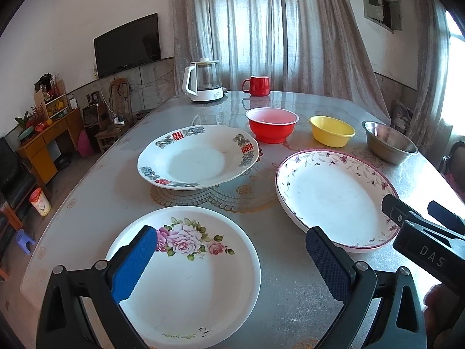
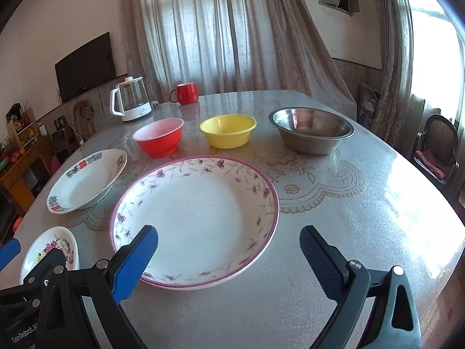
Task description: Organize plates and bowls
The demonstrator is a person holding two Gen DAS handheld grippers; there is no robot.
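- left gripper point(image 1: 229, 250) gapes wide and empty above the glossy round rose-print plate point(image 1: 186, 279); a hard rim could slip from the ribbed pads.
- right gripper point(image 2: 229, 250), equally wide, hovers at the shallow purple-vine ceramic plate point(image 2: 194, 218), just right of the rose-print plate.
- smooth red plastic bowl point(image 2: 159, 137), yellow plastic bowl point(image 2: 228, 131) and steel bowl point(image 2: 311, 131) sit beyond it; stacking carelessly may chip the ceramic.

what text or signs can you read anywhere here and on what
"Rose garden": near rim of the rose plate, seen upside down.
Red double-happiness signs: rim of the blue-flowered plate.
"DAS": right gripper body, cut off.
"GenRobot.A": left gripper body, cut off.
Kettle logo: too small to read.
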